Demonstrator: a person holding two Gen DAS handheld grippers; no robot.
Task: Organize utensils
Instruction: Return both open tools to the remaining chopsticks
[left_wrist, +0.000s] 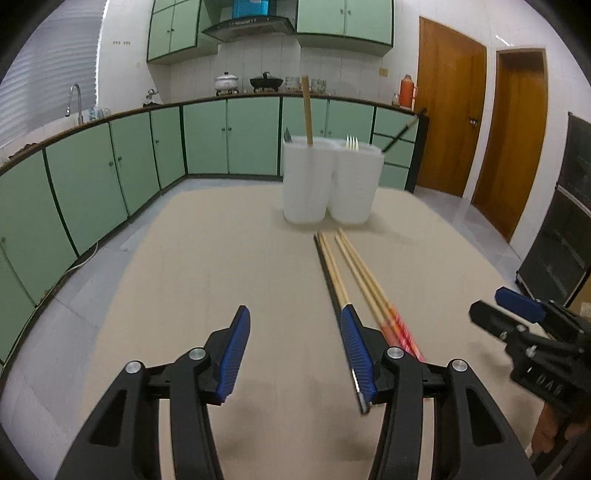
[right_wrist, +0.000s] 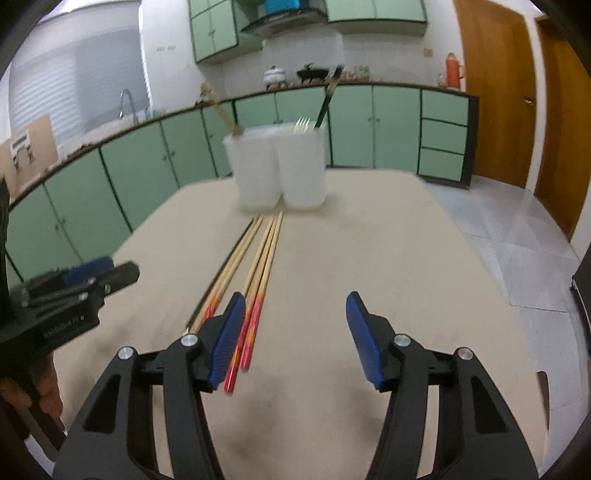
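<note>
Pale wooden chopsticks with red ends (right_wrist: 258, 266), long axis toward white plastic holder (right_wrist: 277, 166); beside right gripper (right_wrist: 295, 338), nearer; left gripper (left_wrist: 293, 354); both spread, empty.

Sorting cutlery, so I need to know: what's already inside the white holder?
Sticking out of the white holder: a wooden handle, a fork and a black chopstick. Its opaque walls hide their lower ends and anything shorter.
</note>
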